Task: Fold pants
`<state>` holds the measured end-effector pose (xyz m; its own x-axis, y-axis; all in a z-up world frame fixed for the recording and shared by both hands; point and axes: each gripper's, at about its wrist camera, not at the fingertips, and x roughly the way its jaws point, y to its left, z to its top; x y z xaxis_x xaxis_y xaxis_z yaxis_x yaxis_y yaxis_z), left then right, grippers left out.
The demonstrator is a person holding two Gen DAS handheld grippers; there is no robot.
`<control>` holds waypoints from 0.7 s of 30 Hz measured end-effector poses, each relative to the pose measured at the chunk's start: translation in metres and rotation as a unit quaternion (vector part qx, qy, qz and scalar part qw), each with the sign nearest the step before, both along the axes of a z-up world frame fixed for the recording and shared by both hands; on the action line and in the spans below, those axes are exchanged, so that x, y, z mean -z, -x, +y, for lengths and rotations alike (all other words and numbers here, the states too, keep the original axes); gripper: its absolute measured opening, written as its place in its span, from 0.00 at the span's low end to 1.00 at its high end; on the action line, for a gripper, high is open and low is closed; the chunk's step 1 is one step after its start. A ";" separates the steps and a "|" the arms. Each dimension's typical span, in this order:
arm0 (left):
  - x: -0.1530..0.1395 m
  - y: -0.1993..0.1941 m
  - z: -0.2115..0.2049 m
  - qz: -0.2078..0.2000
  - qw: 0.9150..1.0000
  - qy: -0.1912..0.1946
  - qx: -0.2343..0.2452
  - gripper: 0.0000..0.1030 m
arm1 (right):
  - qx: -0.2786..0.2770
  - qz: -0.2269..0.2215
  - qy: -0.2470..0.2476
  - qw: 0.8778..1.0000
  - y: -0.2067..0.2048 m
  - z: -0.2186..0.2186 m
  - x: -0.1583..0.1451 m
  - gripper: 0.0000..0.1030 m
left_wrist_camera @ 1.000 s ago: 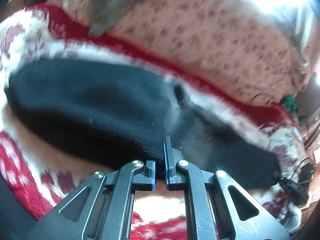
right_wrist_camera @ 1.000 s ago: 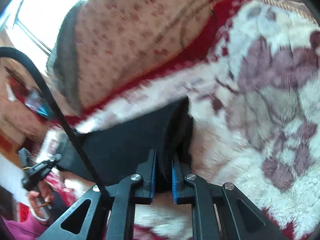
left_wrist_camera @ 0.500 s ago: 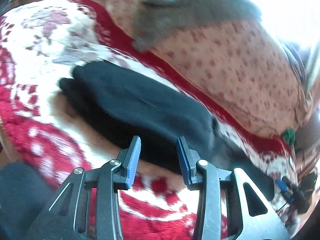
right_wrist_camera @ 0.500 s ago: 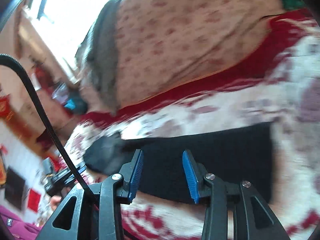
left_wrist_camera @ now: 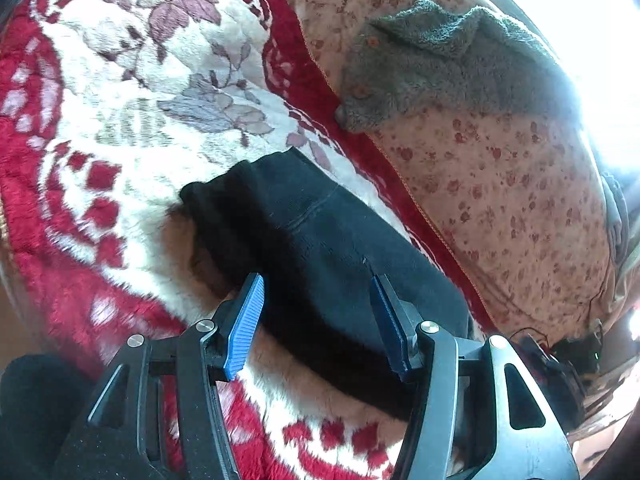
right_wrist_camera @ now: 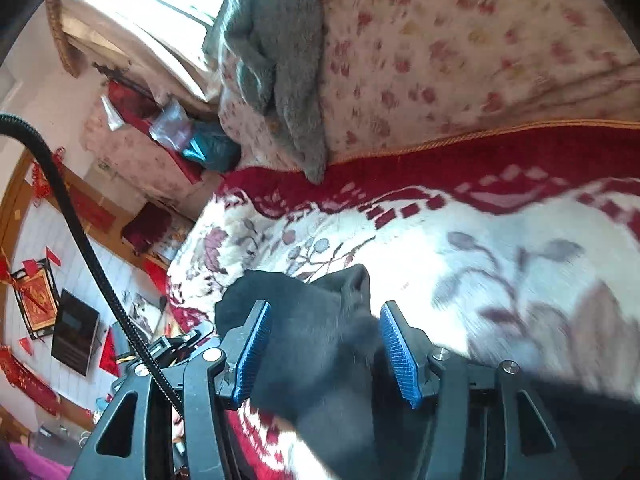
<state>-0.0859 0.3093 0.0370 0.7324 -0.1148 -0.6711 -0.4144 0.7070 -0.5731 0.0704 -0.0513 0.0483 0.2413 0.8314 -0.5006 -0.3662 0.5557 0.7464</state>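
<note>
Left wrist view puts the pants [left_wrist_camera: 320, 240] in front of me: a black, fleecy bundle lying as a long narrow strip on the red and cream floral blanket [left_wrist_camera: 132, 92], running from its bunched end at centre frame back under my tool toward the lower right. I can make out a seam line across the top layer, so I judge the cloth is already doubled over at least once. My left gripper [left_wrist_camera: 316, 320] hangs over the strip with its blue pads [left_wrist_camera: 246, 324] spread wide, holding nothing; whether the tips touch the fabric I cannot tell.

From the right wrist view, one end of the pants [right_wrist_camera: 312, 320] rises in a rumpled peak between the fingers of my right gripper [right_wrist_camera: 324, 344], which also stands parted and grips nothing. The picture is smeared there, so contact is unclear.

I read this as the gap between folds: both tools free, the strip laid down, the next crosswise fold not yet begun. For that I would need each tool to close on one end's edge through all layers, then carry it over to the far end without dragging the lower layers on the plush pile.

Beyond the blanket lies a flowered quilt [left_wrist_camera: 500, 184] with a grey towel [left_wrist_camera: 432, 64] draped on it.
</note>
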 end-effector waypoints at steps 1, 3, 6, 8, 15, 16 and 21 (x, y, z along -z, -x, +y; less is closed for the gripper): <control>0.001 -0.005 0.000 0.004 1.000 -0.004 -0.001 0.52 | -0.009 0.006 0.010 1.000 -0.010 0.013 0.006 0.53; 0.005 -0.012 -0.001 0.010 1.000 -0.003 -0.003 0.52 | -0.026 0.022 0.028 0.999 -0.027 0.032 0.018 0.53; 0.012 -0.022 0.001 0.022 1.000 -0.002 0.000 0.52 | -0.047 0.058 0.034 0.997 -0.043 0.049 0.036 0.49; 0.017 -0.027 0.003 0.029 1.000 0.002 0.001 0.52 | -0.060 0.079 0.005 0.995 -0.047 0.057 0.046 0.36; 0.013 -0.029 0.006 0.008 0.999 -0.034 -0.010 0.19 | -0.035 0.068 -0.070 0.995 -0.045 0.049 0.048 0.11; 0.012 -0.027 0.006 0.009 0.999 -0.037 -0.007 0.14 | -0.024 0.075 -0.089 0.993 -0.045 0.043 0.050 0.11; 0.004 -0.008 0.004 0.003 0.998 -0.068 -0.004 0.07 | -0.001 0.088 -0.148 0.985 -0.042 0.031 0.049 0.09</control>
